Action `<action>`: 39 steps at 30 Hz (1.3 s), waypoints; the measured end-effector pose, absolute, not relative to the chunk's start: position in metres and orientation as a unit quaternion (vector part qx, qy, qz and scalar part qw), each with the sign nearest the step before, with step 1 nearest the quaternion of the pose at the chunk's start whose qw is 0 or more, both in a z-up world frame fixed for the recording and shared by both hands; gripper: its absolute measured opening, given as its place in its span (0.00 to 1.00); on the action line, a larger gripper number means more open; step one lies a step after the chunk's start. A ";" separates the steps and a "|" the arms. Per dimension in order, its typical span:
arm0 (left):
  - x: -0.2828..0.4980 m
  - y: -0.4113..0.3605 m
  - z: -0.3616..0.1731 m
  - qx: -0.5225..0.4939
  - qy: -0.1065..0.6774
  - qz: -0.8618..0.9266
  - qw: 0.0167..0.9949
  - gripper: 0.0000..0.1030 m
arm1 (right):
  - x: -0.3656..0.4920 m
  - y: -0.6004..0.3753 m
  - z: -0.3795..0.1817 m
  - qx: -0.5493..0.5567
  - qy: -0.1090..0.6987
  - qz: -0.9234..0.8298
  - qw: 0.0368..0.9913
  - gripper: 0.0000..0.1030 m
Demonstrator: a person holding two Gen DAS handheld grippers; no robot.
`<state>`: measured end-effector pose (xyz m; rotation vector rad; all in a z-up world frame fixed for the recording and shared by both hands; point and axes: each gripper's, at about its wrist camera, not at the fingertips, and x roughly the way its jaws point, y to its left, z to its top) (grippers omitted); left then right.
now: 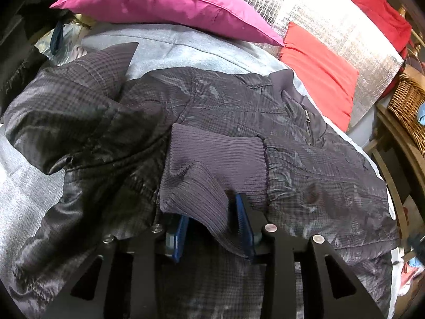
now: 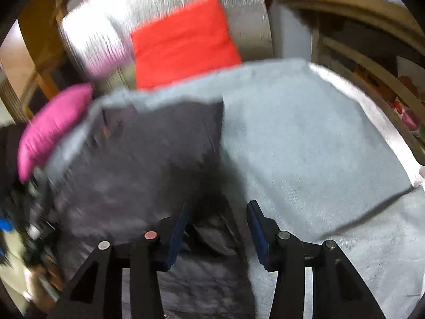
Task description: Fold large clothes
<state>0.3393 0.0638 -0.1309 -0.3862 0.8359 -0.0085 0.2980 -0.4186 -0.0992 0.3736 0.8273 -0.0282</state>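
The left gripper (image 1: 209, 223) reaches forward and slightly down, its two black linkage arms spreading wide at the bottom of the left wrist view. Its jaws stand partly closed, with a fold of ribbed cuff (image 1: 196, 186) pinched between the blue pads (image 1: 243, 212); the left pad is mostly covered by the cloth, the right pad shows along its edge. The right gripper (image 2: 216, 228) points forward in the same manner, and its picture is smeared by motion blur. Its jaws stand wide apart, the blue pads clear on both sides, and dark cloth lies loose in the gap between them without either pad pressing it.
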 end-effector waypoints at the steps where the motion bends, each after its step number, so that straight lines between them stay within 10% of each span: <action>1: 0.339 0.064 -0.131 -0.186 0.404 -0.004 0.896 0.36 | 0.302 -0.417 -0.091 0.201 0.385 0.012 0.901 0.53; 10: 0.343 0.061 -0.126 -0.166 0.418 -0.009 0.893 0.44 | 0.345 -0.395 -0.157 0.277 0.445 0.062 0.849 0.63; 16: 0.324 0.088 -0.097 -0.232 0.427 -0.019 0.874 0.76 | 0.299 -0.371 -0.099 0.245 0.367 0.069 0.894 0.74; 27: 0.244 0.229 -0.030 -0.100 0.301 0.140 0.938 0.82 | 0.206 -0.299 -0.158 0.176 0.377 0.091 0.905 0.74; 36: 0.315 0.342 -0.069 -0.083 0.333 0.255 0.904 0.80 | 0.202 -0.285 -0.157 0.134 0.363 0.087 0.918 0.74; 39: 0.325 0.354 -0.074 -0.091 0.342 0.254 0.900 0.52 | 0.197 -0.287 -0.155 0.127 0.365 0.085 0.918 0.74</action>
